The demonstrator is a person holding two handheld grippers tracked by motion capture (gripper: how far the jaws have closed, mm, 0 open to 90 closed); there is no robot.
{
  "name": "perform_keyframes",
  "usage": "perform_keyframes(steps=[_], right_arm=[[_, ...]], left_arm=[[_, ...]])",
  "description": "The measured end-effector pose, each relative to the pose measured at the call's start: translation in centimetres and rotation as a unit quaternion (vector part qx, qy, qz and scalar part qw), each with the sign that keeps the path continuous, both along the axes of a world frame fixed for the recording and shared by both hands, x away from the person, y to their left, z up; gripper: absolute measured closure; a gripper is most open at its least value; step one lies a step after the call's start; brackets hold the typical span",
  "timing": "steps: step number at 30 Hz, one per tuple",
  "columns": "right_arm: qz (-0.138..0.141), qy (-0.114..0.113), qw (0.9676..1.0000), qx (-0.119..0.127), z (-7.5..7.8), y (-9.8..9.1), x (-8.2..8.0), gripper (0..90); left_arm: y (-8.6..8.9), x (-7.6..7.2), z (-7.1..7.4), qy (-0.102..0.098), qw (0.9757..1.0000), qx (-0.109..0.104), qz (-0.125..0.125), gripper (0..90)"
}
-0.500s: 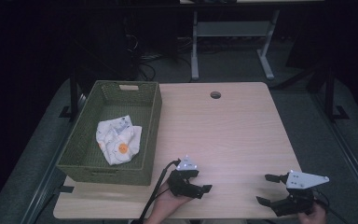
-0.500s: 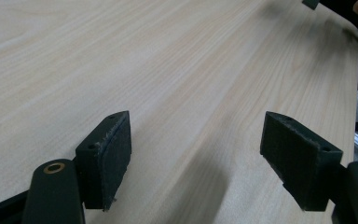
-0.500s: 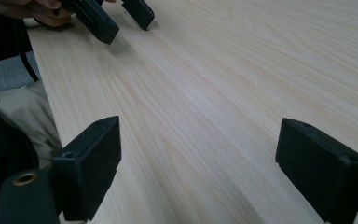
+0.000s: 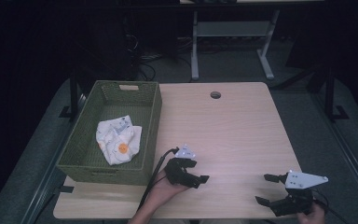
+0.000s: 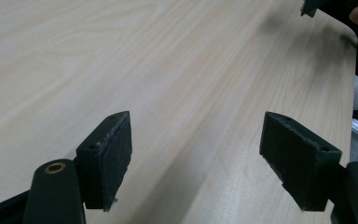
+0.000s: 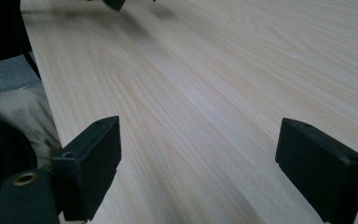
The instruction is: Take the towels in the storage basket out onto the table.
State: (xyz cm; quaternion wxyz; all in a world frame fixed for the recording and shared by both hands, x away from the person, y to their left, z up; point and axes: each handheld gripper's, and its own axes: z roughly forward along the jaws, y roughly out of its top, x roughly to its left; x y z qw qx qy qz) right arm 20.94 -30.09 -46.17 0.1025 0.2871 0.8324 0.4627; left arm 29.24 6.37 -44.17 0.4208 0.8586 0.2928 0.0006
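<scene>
Both claws stand wide and empty: the left gripper (image 4: 192, 170) low over the table (image 4: 233, 126) just right of the green woven basket (image 4: 151, 116), the right gripper (image 4: 272, 189) near the front right corner. The crumpled printed cloth (image 4: 119, 140) lies inside the basket. A reach from here could catch the basket's near wall and shove it. The high view shows basket and cloth; the left gripper view shows its pads (image 5: 114, 149) over bare wood.

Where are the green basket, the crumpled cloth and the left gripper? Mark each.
green basket (image 4: 152, 122), high view, on its right wall.
crumpled cloth (image 4: 119, 145), high view, on its middle.
left gripper (image 4: 198, 170), high view, midway between its fingertips.
</scene>
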Motion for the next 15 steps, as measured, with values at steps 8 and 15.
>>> perform_keyframes(steps=[8,15], right_arm=[[0.003,-0.003,1.0,0.003,0.1,0.0,-0.1,13.8],[0.008,-0.006,0.9999,0.002,0.1,0.1,-0.1,13.8]], left_arm=[[0.6,1.1,2.5,-0.029,0.999,0.032,-0.014,25.5],[1.1,1.7,4.8,-0.034,0.9969,0.054,-0.046,25.8]])
